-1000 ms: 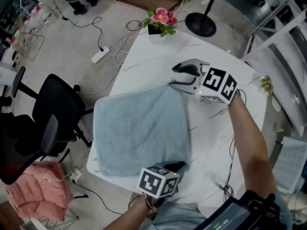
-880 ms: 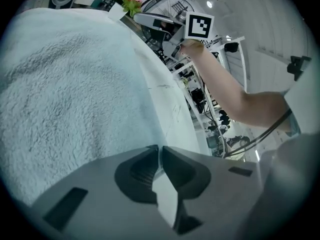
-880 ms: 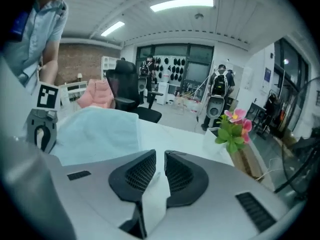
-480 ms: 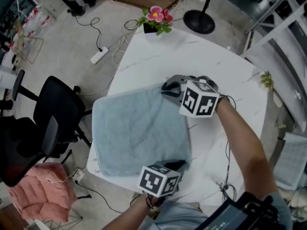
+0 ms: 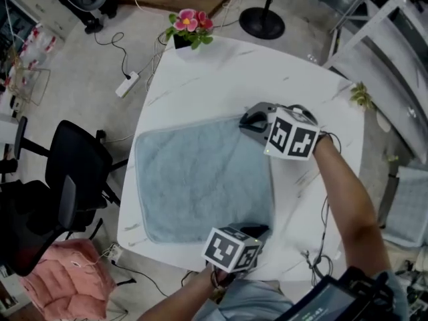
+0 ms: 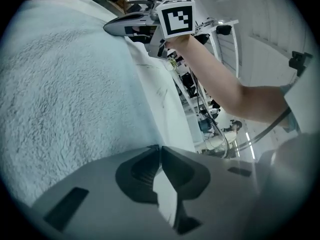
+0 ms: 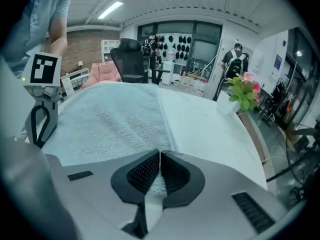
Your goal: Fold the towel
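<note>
A light blue towel (image 5: 200, 179) lies spread flat on the white table (image 5: 267, 65). My right gripper (image 5: 246, 120) is at the towel's far right corner. Its jaws have just been closing, and in the right gripper view (image 7: 160, 156) a bit of towel (image 7: 110, 121) shows pinched between the pads. My left gripper (image 5: 261, 231) sits at the near right corner, with its jaws (image 6: 160, 148) shut at the towel's (image 6: 65, 94) edge. Each gripper shows in the other's view: the right gripper (image 6: 112, 26) far along the towel edge, the left gripper (image 7: 37, 129) at the left.
A pot of pink flowers (image 5: 187, 29) stands at the table's far corner. Left of the table are a black office chair (image 5: 67, 172) and a pink cushion (image 5: 60, 279). A power strip (image 5: 126, 84) with cables and a round stand base (image 5: 262, 24) lie on the floor.
The right gripper has come down from above the table onto the towel's far right corner and shut its open jaws there. The left gripper has stayed at the near right corner.
</note>
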`<state>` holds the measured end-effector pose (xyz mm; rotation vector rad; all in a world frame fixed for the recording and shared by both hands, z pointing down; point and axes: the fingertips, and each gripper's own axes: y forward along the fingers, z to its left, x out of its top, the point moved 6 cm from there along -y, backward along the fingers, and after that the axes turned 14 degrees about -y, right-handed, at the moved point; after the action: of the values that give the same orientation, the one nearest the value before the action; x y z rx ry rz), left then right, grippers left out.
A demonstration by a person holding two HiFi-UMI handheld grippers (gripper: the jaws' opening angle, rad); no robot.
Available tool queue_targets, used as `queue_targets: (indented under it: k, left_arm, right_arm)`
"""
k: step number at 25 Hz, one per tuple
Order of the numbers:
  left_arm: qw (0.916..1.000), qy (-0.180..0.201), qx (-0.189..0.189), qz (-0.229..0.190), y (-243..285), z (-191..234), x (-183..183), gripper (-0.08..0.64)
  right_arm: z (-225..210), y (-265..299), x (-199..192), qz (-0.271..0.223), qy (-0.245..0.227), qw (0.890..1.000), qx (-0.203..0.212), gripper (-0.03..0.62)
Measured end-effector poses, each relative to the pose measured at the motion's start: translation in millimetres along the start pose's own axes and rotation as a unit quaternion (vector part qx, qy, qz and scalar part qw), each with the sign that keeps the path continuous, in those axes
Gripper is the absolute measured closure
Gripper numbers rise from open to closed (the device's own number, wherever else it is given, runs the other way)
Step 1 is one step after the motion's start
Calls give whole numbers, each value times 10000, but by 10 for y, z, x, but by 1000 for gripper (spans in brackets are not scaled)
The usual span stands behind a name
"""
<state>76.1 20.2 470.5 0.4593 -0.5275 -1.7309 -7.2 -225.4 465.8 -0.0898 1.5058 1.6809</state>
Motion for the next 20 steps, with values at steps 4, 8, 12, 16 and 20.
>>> queue_targets:
  k: [4, 8, 12, 16, 20]
  left_arm:
    - [9985, 280, -135, 460, 293, -216, -106, 538]
    - [9947, 476, -274, 867, 604, -438, -262, 538]
    - [9894, 644, -383, 1244, 892, -656, -474, 537]
    - [9836, 820, -457, 1540, 1077, -804, -655, 537]
    - [9805, 930, -451, 1671, 1141, -846, -740, 537]
  right_arm:
    - [244, -360, -402, 148, 537, 9983, -176, 565]
    - [562, -746, -794, 298, 943, 9945, -360, 566]
    - [898, -1093, -1104, 433, 1262, 9900, -456, 566]
    - [1197, -1355, -1323, 483, 1522, 9860, -473, 566]
    - [1382, -1501, -1442, 469, 1708, 9820, -654, 569]
